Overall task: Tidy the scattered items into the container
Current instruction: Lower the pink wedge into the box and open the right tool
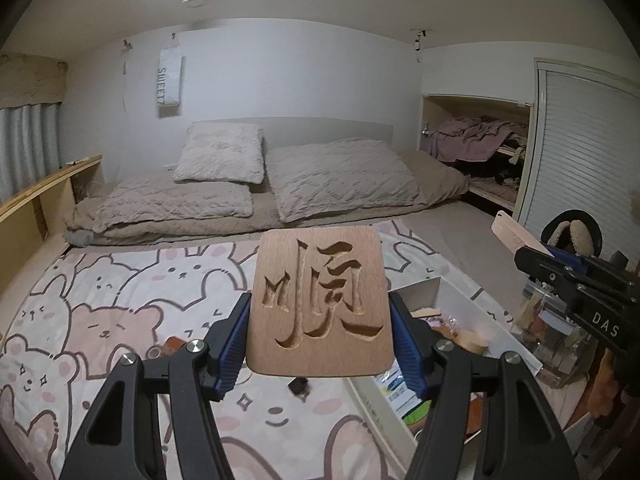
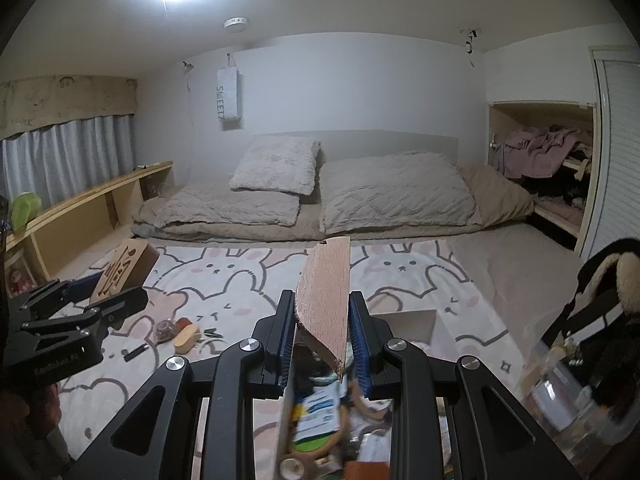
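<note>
My left gripper (image 1: 319,322) is shut on a wooden plaque (image 1: 320,304) carved with a Chinese character, held upright above the rug; it also shows in the right wrist view (image 2: 122,270). My right gripper (image 2: 322,336) is shut on a second wooden plaque (image 2: 326,300), seen edge-on, above the white container (image 2: 416,322). The container (image 1: 420,290) sits on the rug at the right, full of mixed items. Loose small items (image 2: 186,334) lie on the rug.
A bunny-and-bear patterned rug (image 1: 120,300) covers the floor. A low bed with pillows (image 1: 256,184) lies behind it. A clear plastic tub (image 1: 556,340) and a black bag (image 2: 608,300) stand at the right. A wooden shelf (image 2: 92,208) runs along the left.
</note>
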The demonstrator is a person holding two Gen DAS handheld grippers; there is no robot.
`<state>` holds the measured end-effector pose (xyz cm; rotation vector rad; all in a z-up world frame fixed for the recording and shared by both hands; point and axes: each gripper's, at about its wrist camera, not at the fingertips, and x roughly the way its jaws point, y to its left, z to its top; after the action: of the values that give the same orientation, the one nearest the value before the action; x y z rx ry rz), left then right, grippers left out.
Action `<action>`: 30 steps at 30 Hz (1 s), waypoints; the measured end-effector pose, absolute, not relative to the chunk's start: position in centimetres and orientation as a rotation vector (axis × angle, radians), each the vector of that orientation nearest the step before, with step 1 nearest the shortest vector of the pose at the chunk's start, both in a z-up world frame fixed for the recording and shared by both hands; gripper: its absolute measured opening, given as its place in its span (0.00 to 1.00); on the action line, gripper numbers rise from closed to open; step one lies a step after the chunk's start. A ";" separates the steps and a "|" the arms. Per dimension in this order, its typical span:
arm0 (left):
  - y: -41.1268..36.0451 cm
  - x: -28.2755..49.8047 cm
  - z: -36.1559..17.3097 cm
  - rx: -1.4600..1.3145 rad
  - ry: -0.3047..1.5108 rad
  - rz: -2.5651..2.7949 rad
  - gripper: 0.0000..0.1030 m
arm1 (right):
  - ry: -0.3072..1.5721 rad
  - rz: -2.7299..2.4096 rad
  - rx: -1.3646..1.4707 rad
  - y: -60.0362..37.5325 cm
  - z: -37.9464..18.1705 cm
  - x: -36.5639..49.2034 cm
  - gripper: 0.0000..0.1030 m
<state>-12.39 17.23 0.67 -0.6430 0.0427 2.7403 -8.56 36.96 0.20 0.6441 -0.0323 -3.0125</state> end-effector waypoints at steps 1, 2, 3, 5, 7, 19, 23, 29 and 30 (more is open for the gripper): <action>17.6 -12.7 0.7 -0.641 0.042 2.733 0.62 | -0.022 -3.016 0.647 37.3 0.3 -8.7 0.26; 18.0 -12.9 0.7 -0.641 0.042 2.728 0.62 | -0.009 -3.021 0.651 37.8 0.3 -8.9 0.26; 18.3 -13.2 0.6 -0.642 0.043 2.724 0.62 | 0.003 -3.025 0.657 38.2 0.3 -9.1 0.26; 19.1 -13.7 0.4 -0.649 0.044 2.710 0.62 | 0.018 -3.029 0.672 38.8 0.2 -9.4 0.26; 19.7 -14.1 0.0 -0.658 0.044 2.697 0.62 | 0.020 -3.035 0.696 39.6 -0.3 -9.8 0.26; 23.1 -16.6 -3.5 -0.763 0.056 2.605 0.62 | -0.008 -3.012 0.907 43.1 -5.8 -12.7 0.25; 23.8 -17.2 -4.1 -0.779 0.054 2.586 0.62 | -0.033 -3.000 0.998 44.4 -7.2 -13.3 0.25; 24.9 -17.7 -5.1 -0.802 0.050 2.553 0.62 | -0.017 -2.984 1.188 46.3 -9.5 -13.4 0.25; 25.1 -17.7 -5.2 -0.804 0.057 2.547 0.62 | 0.004 -2.980 1.223 46.5 -9.9 -13.2 0.25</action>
<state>-17.72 25.13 -5.22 -0.8035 0.0568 2.5467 -13.23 46.52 -9.92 1.2234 0.0040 -2.9803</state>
